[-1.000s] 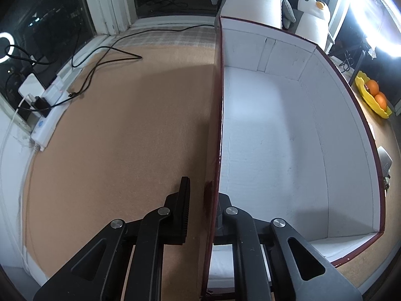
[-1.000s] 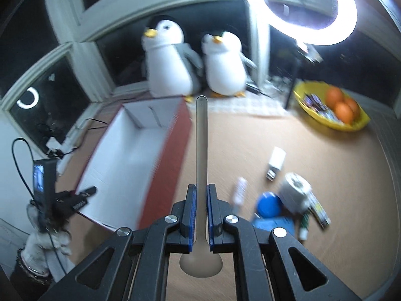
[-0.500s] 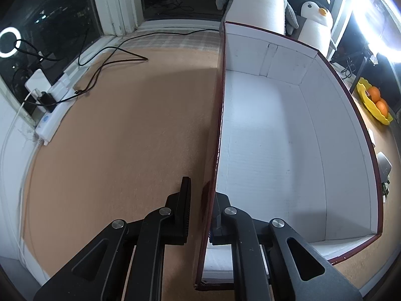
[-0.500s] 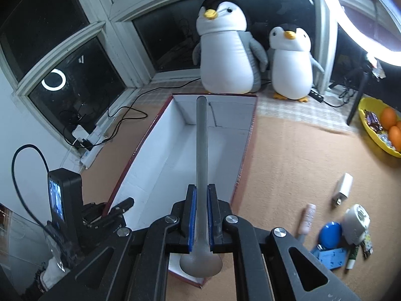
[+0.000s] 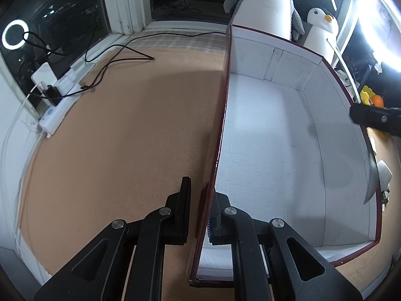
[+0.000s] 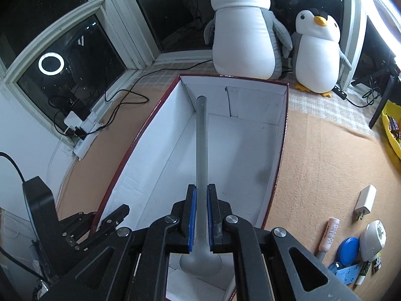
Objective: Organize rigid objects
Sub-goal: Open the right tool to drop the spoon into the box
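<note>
Right gripper (image 6: 201, 219) fingers clamp a smooth grey spoon (image 6: 202, 150) over the white-lined, red-edged cardboard box (image 6: 250, 150); left gripper (image 5: 200, 213) fingers pinch its wall.

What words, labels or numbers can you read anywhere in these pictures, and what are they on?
None can be read.
Pink tube: dark print along its side, too small and blurred.
Snack wrappers in the yellow bowl: markings, blurred.
Box: no print visible.

Home room: plush penguins (image 6: 241, 32), bay window (image 6: 62, 57).
</note>
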Available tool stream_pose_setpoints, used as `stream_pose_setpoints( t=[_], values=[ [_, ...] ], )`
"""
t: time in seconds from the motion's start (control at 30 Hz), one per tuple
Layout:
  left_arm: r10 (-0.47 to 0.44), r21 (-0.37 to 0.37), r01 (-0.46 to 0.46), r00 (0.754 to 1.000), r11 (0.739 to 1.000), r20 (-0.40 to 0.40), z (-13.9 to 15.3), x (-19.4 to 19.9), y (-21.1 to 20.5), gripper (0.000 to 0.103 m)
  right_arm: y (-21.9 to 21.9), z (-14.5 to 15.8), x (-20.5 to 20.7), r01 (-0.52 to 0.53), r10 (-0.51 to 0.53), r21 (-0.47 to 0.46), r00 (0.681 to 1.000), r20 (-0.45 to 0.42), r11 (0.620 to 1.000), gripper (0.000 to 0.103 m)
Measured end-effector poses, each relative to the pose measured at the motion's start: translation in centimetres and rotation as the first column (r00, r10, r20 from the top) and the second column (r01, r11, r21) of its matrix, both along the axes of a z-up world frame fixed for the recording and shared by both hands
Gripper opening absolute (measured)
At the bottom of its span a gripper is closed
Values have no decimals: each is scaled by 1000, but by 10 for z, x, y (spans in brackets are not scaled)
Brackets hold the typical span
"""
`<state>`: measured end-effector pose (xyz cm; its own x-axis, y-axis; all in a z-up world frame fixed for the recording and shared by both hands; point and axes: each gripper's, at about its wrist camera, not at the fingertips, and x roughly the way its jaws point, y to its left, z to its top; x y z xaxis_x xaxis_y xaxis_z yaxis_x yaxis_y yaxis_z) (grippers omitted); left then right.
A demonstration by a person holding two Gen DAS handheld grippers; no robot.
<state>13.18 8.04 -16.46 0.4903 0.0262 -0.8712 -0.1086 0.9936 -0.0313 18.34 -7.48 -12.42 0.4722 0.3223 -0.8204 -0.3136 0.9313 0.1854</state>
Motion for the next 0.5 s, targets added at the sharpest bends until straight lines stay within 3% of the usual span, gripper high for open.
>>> stream_pose_setpoints(
  t=[0.27,0.37,0.4,0.5],
  values=[
    [17,7,-17,1000,1000,4,1,-3,-1,9,1,-13,5,-10,10,-14,1000,-29,1000,8],
    [19,12,-19,1000,1000,3,1,-3,-1,9,2,-13,6,-17,16,-15,999,-31,1000,38],
    [19,15,-19,1000,1000,3,2,-3,-2,9,1,-12,4,-12,11,-17,1000,-20,1000,43],
    [21,22,-21,1000,1000,1,2,-3,-2,9,0,-6,-1,-21,21,-21,1000,4,1000,43]
  ],
)
